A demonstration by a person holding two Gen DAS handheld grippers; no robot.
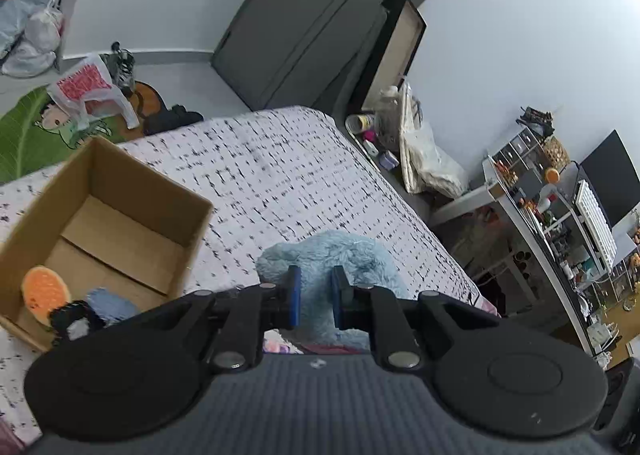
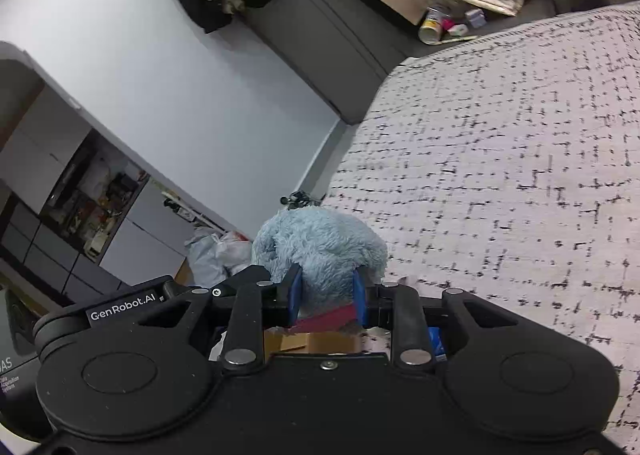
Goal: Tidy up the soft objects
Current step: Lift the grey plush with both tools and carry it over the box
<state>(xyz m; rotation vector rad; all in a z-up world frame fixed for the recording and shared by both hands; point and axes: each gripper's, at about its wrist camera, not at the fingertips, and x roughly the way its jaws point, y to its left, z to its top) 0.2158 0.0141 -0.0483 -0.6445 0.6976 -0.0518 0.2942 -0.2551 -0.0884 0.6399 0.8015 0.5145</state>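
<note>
Bedspread [image 1: 280, 175] stretches under my tools: my left gripper [image 1: 316, 301] and right gripper [image 2: 326, 297] are both clamped on the blue plush toy [image 1: 340, 259], held above it. Beyond, at the bed's left edge, the cardboard box [image 1: 132, 175] already holds an orange toy [image 1: 44, 291] and others, so I judge this one remains.

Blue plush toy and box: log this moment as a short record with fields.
held item: fluffy blue plush toy
left tool: shut on the plush toy
right tool: shut on the plush toy, a red strip under its pads
surface: bed with a black-flecked cover
container: open cardboard box on the bed, left of the toy in the left wrist view
box contents: orange soft item, small blue plush, black and white plush
step left: plush toy not yet in the box
</note>
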